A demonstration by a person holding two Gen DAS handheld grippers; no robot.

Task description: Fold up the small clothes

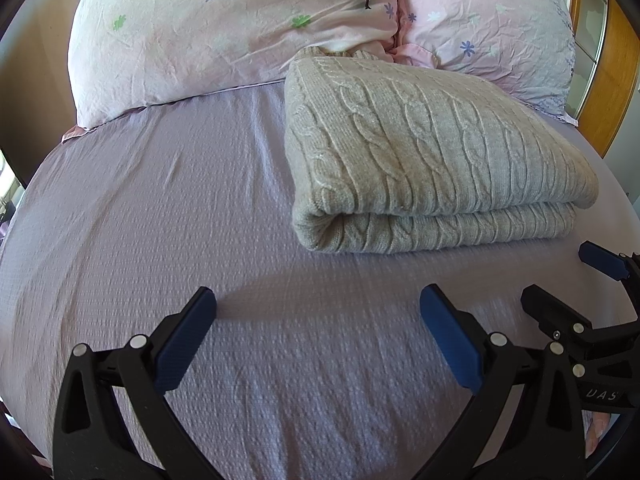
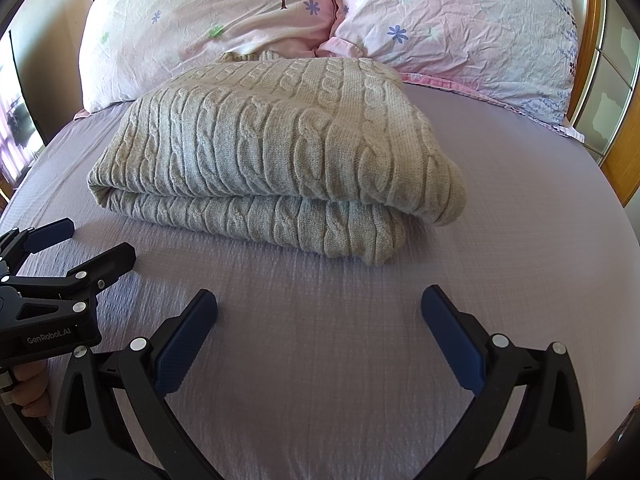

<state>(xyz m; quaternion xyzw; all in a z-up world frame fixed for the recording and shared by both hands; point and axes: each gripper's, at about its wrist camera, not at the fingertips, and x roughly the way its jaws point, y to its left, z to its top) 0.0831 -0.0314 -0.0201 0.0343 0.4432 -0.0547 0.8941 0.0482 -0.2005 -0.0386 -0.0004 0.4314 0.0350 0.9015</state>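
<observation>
A beige cable-knit sweater (image 1: pixel 424 152) lies folded in a thick stack on the lilac bed sheet (image 1: pixel 160 240), its far end against the pillows. It also shows in the right wrist view (image 2: pixel 276 148). My left gripper (image 1: pixel 318 304) is open and empty, over bare sheet in front of and left of the sweater. My right gripper (image 2: pixel 319 304) is open and empty, just in front of the sweater's near fold. Each gripper shows at the edge of the other's view: the right one (image 1: pixel 568 280), the left one (image 2: pixel 88 248).
Two pink floral pillows (image 1: pixel 224 32) (image 1: pixel 492 28) lie at the head of the bed. A wooden headboard (image 1: pixel 616 92) runs along the right. The lilac sheet (image 2: pixel 500 280) spreads around the sweater on all sides.
</observation>
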